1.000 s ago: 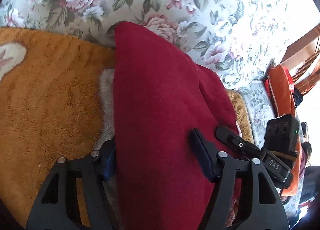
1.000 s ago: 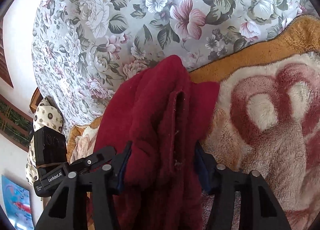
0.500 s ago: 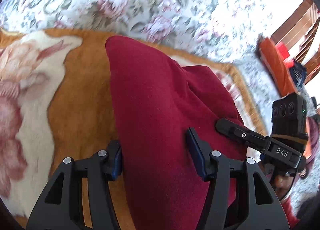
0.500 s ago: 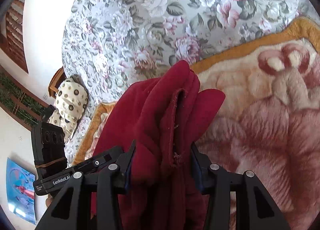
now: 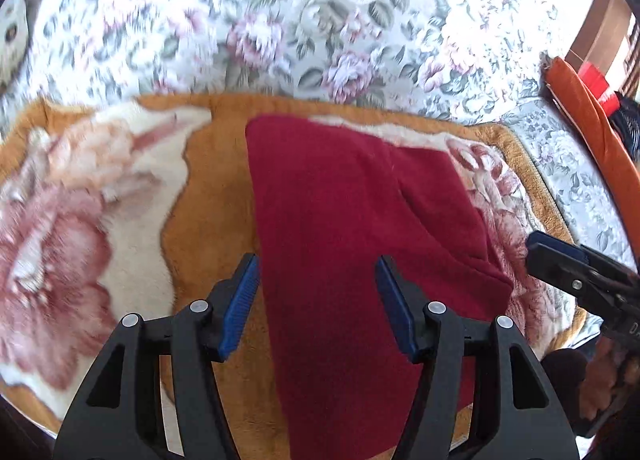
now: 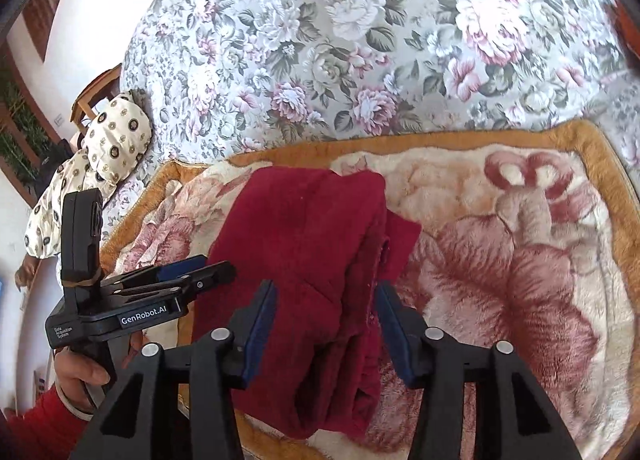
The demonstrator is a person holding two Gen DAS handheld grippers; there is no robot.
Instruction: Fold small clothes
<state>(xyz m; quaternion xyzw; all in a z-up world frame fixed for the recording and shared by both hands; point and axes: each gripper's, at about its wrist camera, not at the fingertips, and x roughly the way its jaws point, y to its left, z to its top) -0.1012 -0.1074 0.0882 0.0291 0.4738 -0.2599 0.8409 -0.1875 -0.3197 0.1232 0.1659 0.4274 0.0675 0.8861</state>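
A dark red fleece garment (image 5: 344, 227) lies folded on a plush orange and cream blanket (image 5: 132, 219). It also shows in the right wrist view (image 6: 304, 244). My left gripper (image 5: 316, 284) is open and its blue pads straddle the garment's near part, above it. My right gripper (image 6: 326, 312) is open, with its pads on either side of the garment's bunched right edge. The right gripper also shows at the right edge of the left wrist view (image 5: 576, 268). The left gripper shows at the left of the right wrist view (image 6: 176, 280).
The blanket (image 6: 520, 260) lies on a floral bedspread (image 6: 340, 39). A cream patterned pillow (image 6: 96, 151) sits at the far left of the bed. An orange cushion (image 5: 588, 115) and wooden furniture stand at the right edge.
Both grippers have opened and let go of the red garment, which now lies flat on the blanket. Both have drawn back and up from it.
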